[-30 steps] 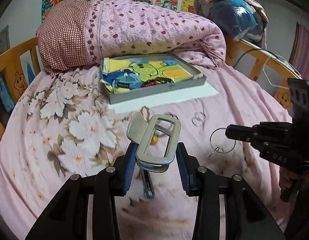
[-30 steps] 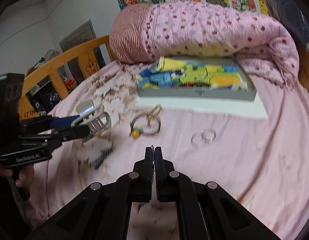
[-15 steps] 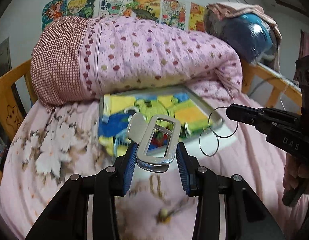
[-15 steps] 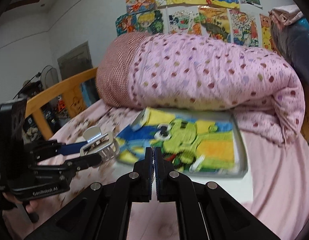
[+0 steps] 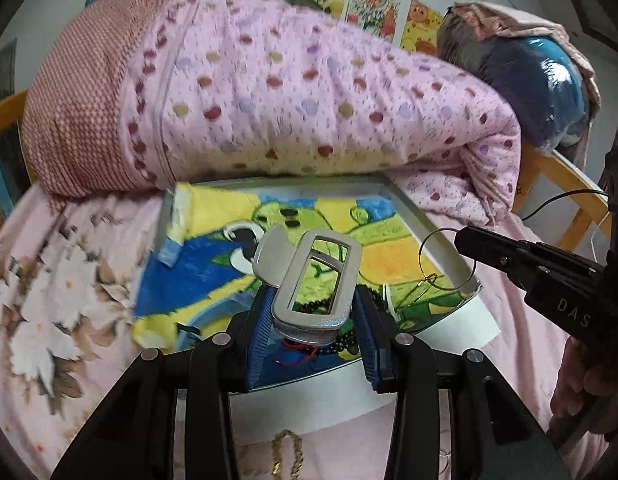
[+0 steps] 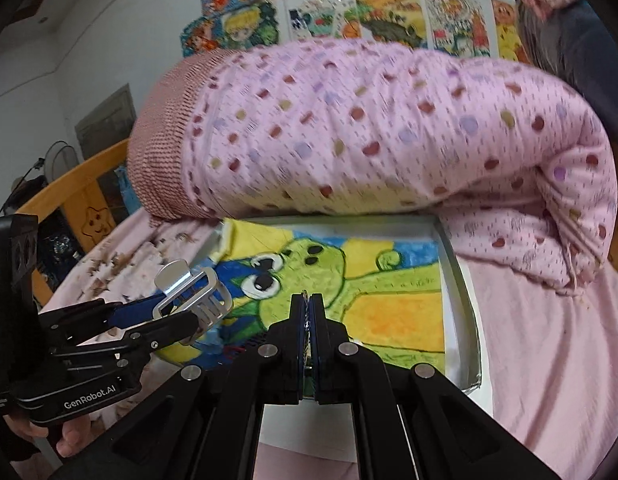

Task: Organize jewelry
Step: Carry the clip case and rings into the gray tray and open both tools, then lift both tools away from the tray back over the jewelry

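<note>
Left gripper [image 5: 315, 316]: fingers clamped on a silver hair clip [image 5: 309, 280], held above the near edge of the tray [image 5: 441, 248]. Right gripper [image 6: 308, 332]: fingers pinched tight on thin wire hoop earrings [image 5: 445, 260], hanging over the tray's right rim. The tray sits on the bed [image 5: 69, 280] against the rolled quilt [image 5: 309, 92], lined with a cartoon picture; dark beads [image 5: 345, 338] already lie inside. Judgement: 2 pieces mid-delivery, not yet released. A gold chain [image 5: 287, 456] lies on the bed short of the tray, so more is left.
</note>
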Available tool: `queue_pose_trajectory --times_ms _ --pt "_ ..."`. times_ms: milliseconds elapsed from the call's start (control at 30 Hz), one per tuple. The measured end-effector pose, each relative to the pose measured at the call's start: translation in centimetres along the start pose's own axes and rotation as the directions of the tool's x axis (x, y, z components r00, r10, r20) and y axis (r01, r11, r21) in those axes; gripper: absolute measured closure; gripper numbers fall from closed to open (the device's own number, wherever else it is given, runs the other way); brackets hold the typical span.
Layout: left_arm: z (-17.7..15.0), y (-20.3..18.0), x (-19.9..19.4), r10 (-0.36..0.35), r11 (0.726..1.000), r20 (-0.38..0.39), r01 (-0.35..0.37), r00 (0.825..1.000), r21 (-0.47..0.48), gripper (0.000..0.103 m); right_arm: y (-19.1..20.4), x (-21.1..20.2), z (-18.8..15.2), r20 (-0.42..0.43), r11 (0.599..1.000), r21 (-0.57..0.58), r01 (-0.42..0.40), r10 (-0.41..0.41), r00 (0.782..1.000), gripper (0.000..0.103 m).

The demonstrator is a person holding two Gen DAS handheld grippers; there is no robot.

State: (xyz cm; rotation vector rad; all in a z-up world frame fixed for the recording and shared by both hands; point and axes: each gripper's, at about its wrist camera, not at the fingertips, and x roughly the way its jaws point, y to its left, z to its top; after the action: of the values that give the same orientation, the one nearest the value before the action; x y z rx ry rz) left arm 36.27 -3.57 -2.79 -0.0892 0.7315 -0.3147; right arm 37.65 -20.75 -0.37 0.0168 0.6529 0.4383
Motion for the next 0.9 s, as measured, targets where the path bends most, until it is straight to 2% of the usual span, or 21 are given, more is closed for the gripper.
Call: queue_pose_trajectory --times_ms 167,567,767,833,867,900 --pt "-0.6 0.1 2.3 -0.005 1.000 -0.052 0.004 0.999 -0.016 0.068 -1.4 1.3 -1.2 -0.036 0.999 0.033 0.009 -0.008 0.999 0.100" --pt "-0.8 -0.1 4.1 -0.019 0.999 -0.096 0.015 0.995 -0.047 0.068 -3.1 2.4 -2.3 -0.084 0.996 0.073 0.040 -0.034 0.996 0.099" --pt "-0.6 0.7 3.6 -0.051 0.991 -0.090 0.039 0.995 -0.126 0.067 -3.6 1.8 -2.2 -0.098 0.995 0.072 0.070 -0.063 0.993 0.099" --pt "-0.3 0.6 3.0 -0.052 0.990 -0.081 0.041 0.995 -0.131 0.067 -3.8 1.2 -2.0 -0.091 0.994 0.077 0.080 -0.073 0.993 0.097" --pt "-0.1 0.5 2.7 -0.050 0.991 -0.075 0.040 0.996 -0.129 0.064 -3.9 0.9 -2.0 -0.088 0.993 0.079 0.085 -0.077 0.993 0.095" --pt "0.0 0.4 2.3 -0.049 0.991 -0.068 0.040 0.996 -0.125 0.057 -3.9 0.5 -1.9 -0.082 0.993 0.082 0.090 -0.083 0.993 0.089"
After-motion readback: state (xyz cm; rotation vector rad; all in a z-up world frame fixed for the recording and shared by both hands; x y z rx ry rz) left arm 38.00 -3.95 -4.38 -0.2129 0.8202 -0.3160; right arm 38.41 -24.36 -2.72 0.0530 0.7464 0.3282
